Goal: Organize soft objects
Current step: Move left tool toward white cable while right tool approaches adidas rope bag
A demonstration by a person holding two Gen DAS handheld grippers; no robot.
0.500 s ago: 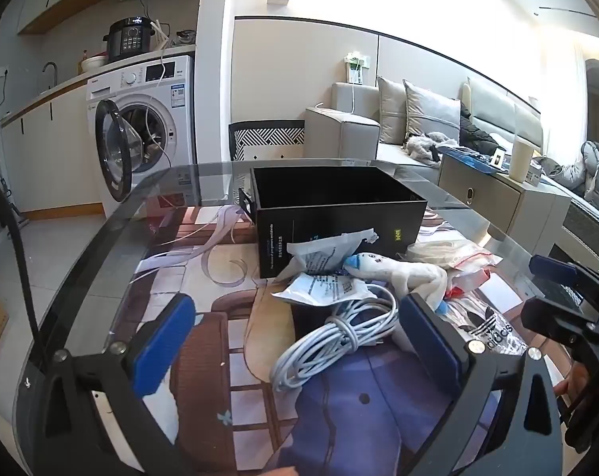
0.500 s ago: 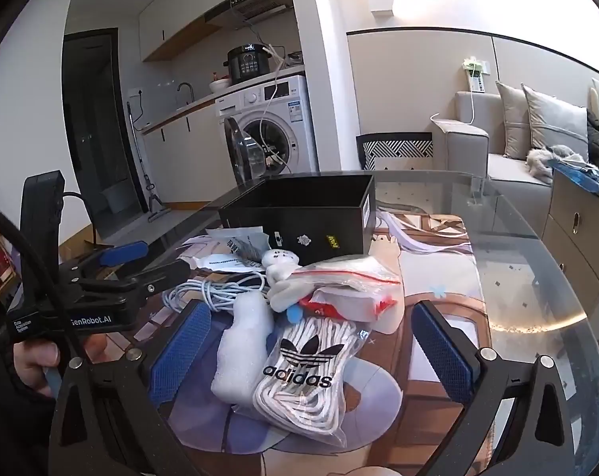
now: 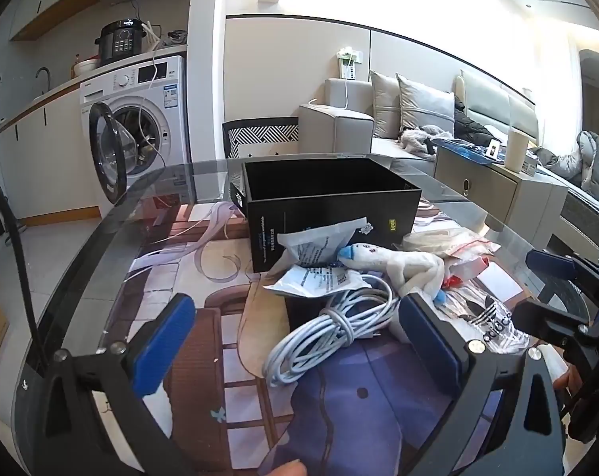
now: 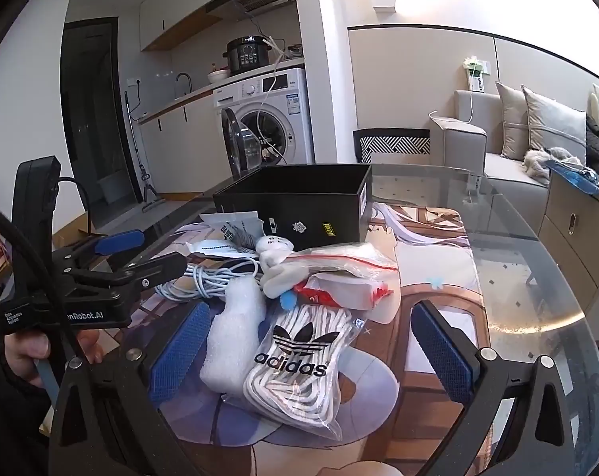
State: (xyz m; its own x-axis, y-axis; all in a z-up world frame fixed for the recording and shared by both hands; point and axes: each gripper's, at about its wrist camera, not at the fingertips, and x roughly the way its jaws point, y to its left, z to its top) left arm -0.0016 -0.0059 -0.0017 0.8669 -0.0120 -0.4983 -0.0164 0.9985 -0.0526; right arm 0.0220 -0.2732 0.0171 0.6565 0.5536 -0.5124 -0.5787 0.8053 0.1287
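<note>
Both grippers hang wide open over the pile, nothing held. The left gripper (image 3: 295,341) frames the coiled white cable (image 3: 331,329) at lower centre; the right gripper (image 4: 311,349) straddles the bagged Adidas socks (image 4: 299,361) and a foam wrap (image 4: 232,341) at lower centre. The black box (image 4: 299,206) sits open just behind, mid-frame on the glass counter (image 4: 537,277). The risk: everything overlaps, so a pinch on the slick bag may slip, or drag the plush toy (image 4: 275,261) and red-sealed pouch (image 4: 339,258) along.
</note>
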